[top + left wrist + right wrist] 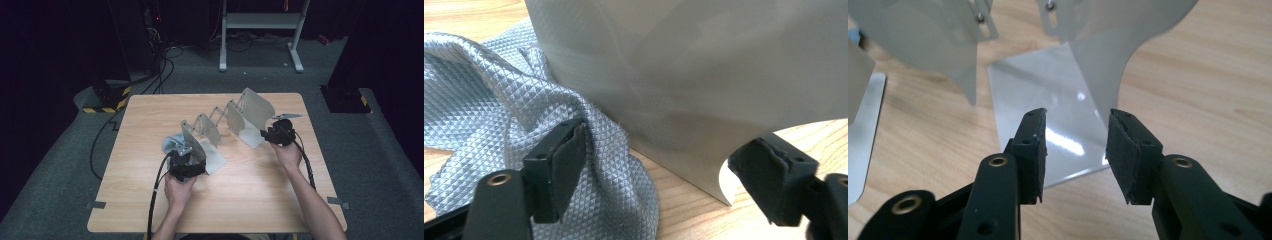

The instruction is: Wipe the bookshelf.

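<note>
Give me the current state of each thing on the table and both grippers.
Metal rack: stretched out diagonally across the table, panels upright.
Grey cloth: crumpled on the table against the rack's near end panel.
Left gripper: open, one jaw at the cloth, the panel's corner between the jaws.
Right gripper: open, nothing between the jaws, facing the rack's far end base plate.
Table: level, wooden.

I count one desk (pixel 250 200) in front of me. On it stands one metal rack (pixel 220 131) with four upright plates, linked in a row: I make out the plates at the near end, two in the middle and the far end. One grey cloth (pixel 170 143) lies at the near plate. Two grippers are at work, left (pixel 186 167) and right (pixel 276 133), each with two fingers (pixel 1032 145).
</note>
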{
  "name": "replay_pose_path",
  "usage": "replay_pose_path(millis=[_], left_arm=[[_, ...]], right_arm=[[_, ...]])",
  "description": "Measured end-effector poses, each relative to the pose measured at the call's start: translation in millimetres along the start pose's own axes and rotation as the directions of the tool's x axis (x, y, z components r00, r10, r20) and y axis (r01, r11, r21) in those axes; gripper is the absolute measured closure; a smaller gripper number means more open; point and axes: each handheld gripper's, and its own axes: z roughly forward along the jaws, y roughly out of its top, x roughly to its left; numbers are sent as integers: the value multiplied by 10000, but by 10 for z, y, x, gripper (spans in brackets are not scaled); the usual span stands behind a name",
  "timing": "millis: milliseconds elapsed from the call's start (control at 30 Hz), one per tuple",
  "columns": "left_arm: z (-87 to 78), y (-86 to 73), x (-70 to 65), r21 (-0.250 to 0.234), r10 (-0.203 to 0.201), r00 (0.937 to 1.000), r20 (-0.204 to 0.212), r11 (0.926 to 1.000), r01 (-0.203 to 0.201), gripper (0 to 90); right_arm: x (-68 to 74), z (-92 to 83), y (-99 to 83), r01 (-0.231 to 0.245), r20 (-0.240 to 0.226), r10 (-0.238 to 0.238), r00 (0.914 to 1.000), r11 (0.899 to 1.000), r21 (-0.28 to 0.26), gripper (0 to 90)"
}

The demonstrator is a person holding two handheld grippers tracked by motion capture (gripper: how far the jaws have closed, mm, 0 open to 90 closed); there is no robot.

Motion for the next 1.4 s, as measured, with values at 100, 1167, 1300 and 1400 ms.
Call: replay_pose_path(millis=[100,1167,1300,1400], left_arm=[[-15,9,16,22,66,10000,-53,10000,-66,273],[20,81,156,162,26,9996,-282,9999,-21,318],[62,110,159,345,-11,9997,-256,9994,20,383],[70,106,151,384,153,9998,-114,9992,-149,438]], right_arm=[[-38,15,65,-304,53,305,9995,9994,-162,573],[25,427,155,-225,-30,225,9997,9996,-194,771],[48,424,154,36,106,-35,9999,10000,-52,873],[55,409,145,207,188,-208,9996,9998,24,886]])
